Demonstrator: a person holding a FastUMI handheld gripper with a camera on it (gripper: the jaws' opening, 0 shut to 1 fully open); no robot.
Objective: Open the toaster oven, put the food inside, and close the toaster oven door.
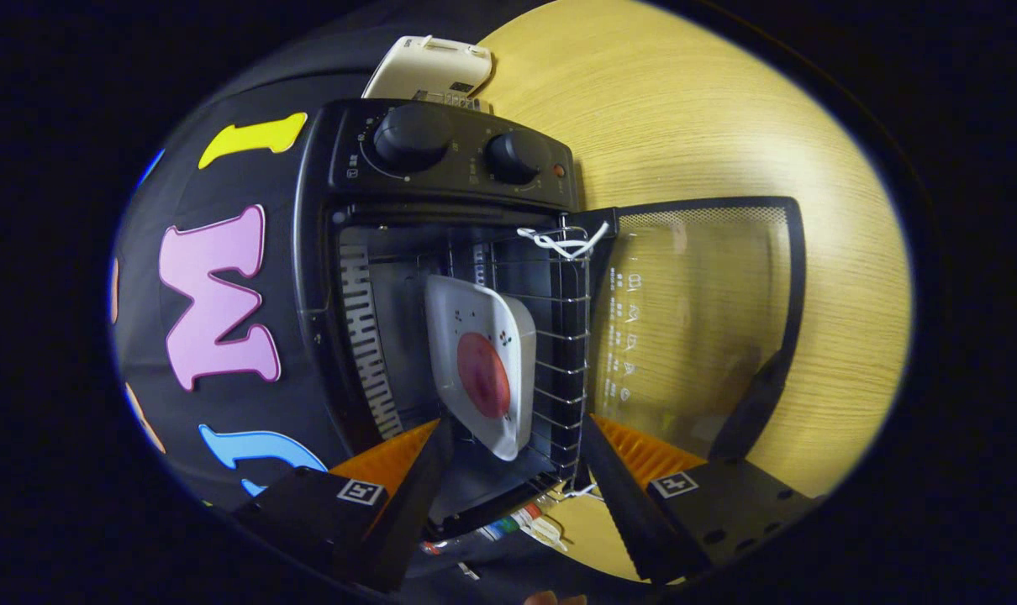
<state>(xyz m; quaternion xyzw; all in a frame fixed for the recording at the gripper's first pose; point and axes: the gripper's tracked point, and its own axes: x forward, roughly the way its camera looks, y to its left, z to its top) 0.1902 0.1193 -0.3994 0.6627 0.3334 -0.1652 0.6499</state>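
Your gripper (pixel 517 470) gapes, fingers empty; white square plate (pixel 481 361) with red food (pixel 483 374) just ahead, inside open black toaster oven (pixel 441 160).

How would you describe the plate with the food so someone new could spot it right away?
Find the black toaster oven with its glass door swung open. Inside, on the wire rack, sits a white squarish plate just beyond the open gripper. It alone carries a round red slice of food.
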